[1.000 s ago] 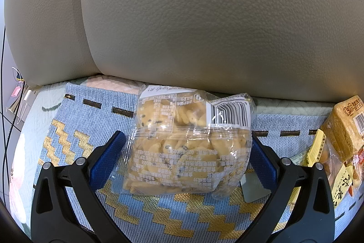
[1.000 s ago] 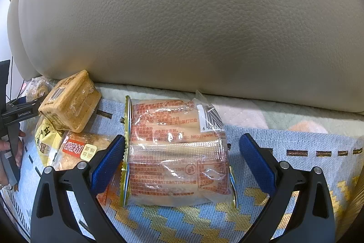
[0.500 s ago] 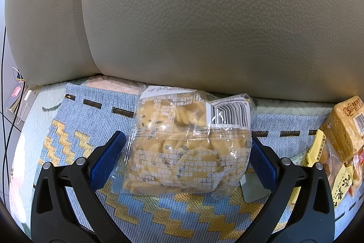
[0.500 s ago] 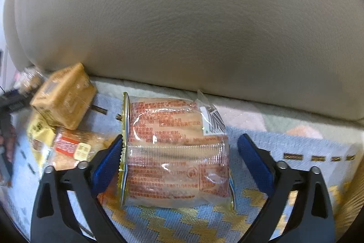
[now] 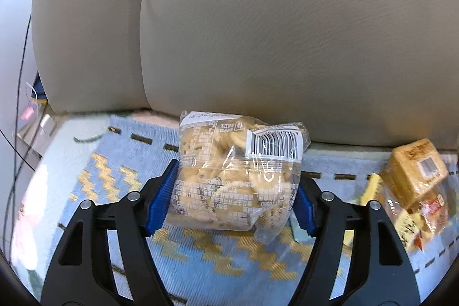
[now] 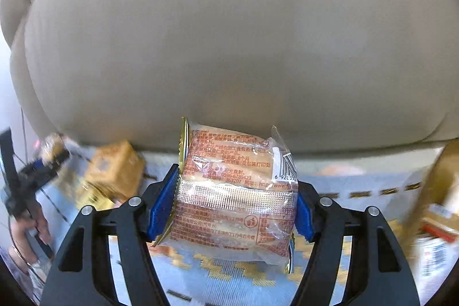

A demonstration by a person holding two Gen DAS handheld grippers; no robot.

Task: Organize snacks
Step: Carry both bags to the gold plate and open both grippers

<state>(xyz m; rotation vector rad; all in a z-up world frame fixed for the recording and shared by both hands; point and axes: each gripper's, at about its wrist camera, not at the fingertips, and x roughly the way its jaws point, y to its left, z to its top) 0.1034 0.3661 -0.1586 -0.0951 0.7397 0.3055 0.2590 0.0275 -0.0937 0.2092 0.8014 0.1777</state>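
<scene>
left tongs (image 5: 233,204): closed on clear bag of pale biscuit bits (image 5: 238,177); both blue pads pressed into bag sides, bag squeezed narrow.
left bag pos: between the pads, barcode end up/right, bottom edge hangs just over the blue zigzag mat (image 5: 114,191). Touching mat or not: can't tell.
right tongs (image 6: 233,207): closed on clear pack w/ red print (image 6: 232,191); pads tight on both sides, foil-edge seam bent at left pad.
right pack pos: held between pads in front of sofa back cushion (image 6: 229,33), lower edge above the mat; contact can't tell.
other snacks, left view: tan wrapped block (image 5: 413,171) on top of a small pile of packets at far right, on the mat, well apart from held bag.
other snacks, right view: same kind of tan block (image 6: 114,171) to left of pack, blurred. Another tan/brown pack (image 6: 436,197) at right edge, blurred, can't ID.
person: hand (image 6: 25,237) at far left of right view, on the other tool's handle.
surface: sofa seat w/ mat over it; cushions fill upper half of both views.
</scene>
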